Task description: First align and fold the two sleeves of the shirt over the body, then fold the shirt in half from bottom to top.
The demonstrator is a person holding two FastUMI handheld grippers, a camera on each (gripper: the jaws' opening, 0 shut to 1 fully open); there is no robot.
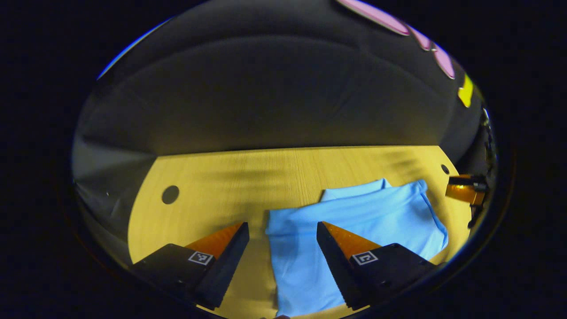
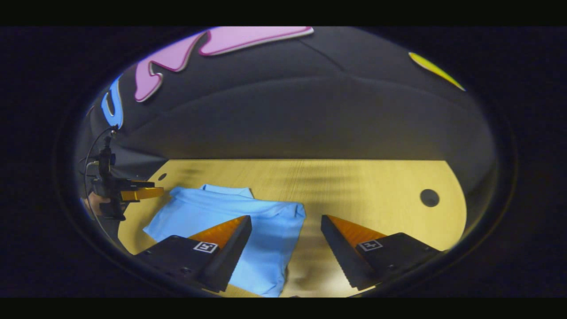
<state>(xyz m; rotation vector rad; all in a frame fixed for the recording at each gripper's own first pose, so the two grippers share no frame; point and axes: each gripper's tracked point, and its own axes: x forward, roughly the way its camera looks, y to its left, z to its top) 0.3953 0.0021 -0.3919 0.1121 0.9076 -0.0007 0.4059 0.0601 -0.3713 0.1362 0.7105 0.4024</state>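
In the left gripper view, the left hand-held gripper (image 1: 282, 230) sits at the bottom of the frame with its fingers spread wide and nothing between them. The shirt (image 1: 354, 230) lies on the bench (image 1: 266, 177) in the lower right of the frame, already a compact rectangle with the collar end at its far edge; the right-hand finger overlaps it in the picture, though I cannot tell whether it touches the cloth. At the far right edge the right hand-held gripper (image 1: 460, 188) hangs beside the shirt.

In the right gripper view, the right hand-held gripper (image 2: 286, 223) is likewise wide open and empty at the bottom of the frame. The shirt (image 2: 248, 217) lies lower left of centre, no sleeve sticking out, its near edge running down behind the left-hand finger. The left hand-held gripper (image 2: 146, 193) shows at the left edge, by the shirt's far corner.

Judging by the tidy outline, the sleeves look folded in, so the bottom-to-top fold seems to be the step in hand, or possibly already made. If not, each gripper would need to pinch a bottom corner and carry it evenly toward the collar.
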